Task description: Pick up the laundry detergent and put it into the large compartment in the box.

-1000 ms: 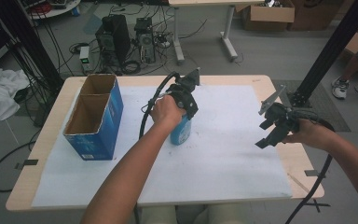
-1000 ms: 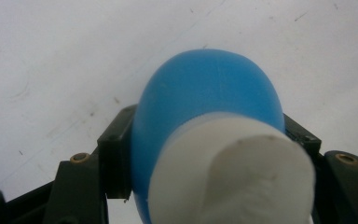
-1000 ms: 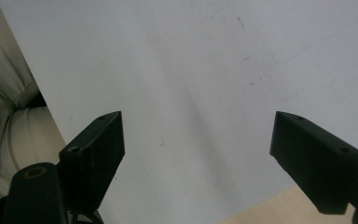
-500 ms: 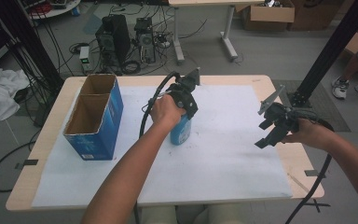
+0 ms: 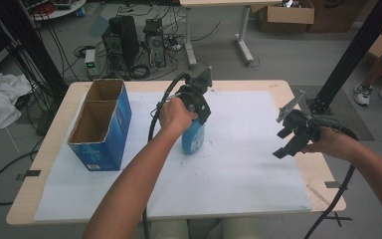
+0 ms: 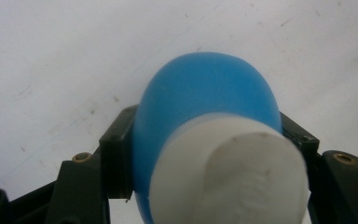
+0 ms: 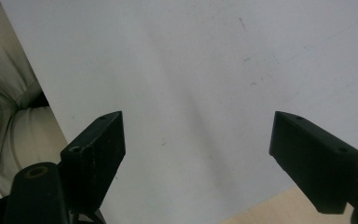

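A blue bottle [image 5: 193, 140] with a white cap stands upright on the white paper near the middle of the table. My left gripper [image 5: 197, 121] comes down on it from above and is shut on its upper body. In the left gripper view the blue bottle [image 6: 205, 88] sits squeezed between both black pads [image 6: 116, 154], and its white cap [image 6: 228, 177] points toward the camera. My right gripper [image 5: 281, 143] hovers over the paper's right side, open with nothing between its fingers. The right gripper [image 7: 200, 135] looks down on bare paper.
A blue cardboard box [image 5: 113, 130] with two open-top compartments stands at the table's left. White paper [image 5: 248, 169] covers most of the wooden table [image 5: 323, 179]. Beyond the far edge the floor holds cables, computer cases and a black post.
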A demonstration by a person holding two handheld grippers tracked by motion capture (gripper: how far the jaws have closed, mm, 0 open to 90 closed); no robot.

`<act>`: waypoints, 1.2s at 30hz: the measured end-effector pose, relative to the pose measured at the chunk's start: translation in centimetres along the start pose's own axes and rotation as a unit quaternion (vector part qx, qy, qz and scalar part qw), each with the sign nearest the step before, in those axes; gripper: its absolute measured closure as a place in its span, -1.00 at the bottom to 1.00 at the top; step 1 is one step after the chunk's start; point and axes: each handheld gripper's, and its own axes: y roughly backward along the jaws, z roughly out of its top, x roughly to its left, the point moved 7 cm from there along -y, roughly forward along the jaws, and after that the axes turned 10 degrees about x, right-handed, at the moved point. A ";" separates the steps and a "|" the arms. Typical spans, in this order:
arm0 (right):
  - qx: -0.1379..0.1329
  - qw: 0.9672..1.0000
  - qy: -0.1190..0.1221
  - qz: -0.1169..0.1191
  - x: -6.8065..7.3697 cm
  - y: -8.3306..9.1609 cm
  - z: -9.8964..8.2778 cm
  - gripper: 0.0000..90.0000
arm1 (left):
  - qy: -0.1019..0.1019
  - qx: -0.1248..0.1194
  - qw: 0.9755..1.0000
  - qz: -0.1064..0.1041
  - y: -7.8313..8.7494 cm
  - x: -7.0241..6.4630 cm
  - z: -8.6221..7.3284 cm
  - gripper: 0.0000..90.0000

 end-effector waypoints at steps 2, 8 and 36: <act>0.000 1.000 0.000 0.000 0.1 0.0 0.0 -0.59 | -0.001 0.001 1.000 0.003 0.6 0.2 -0.2 -0.16; -0.001 1.000 0.003 -0.002 0.1 0.2 0.0 -0.59 | 0.006 -0.009 1.000 0.007 2.6 0.6 -0.5 -0.16; 0.001 1.000 0.008 -0.004 0.6 0.4 0.5 -0.59 | 0.048 -0.044 0.998 0.001 11.9 3.2 -2.4 -0.16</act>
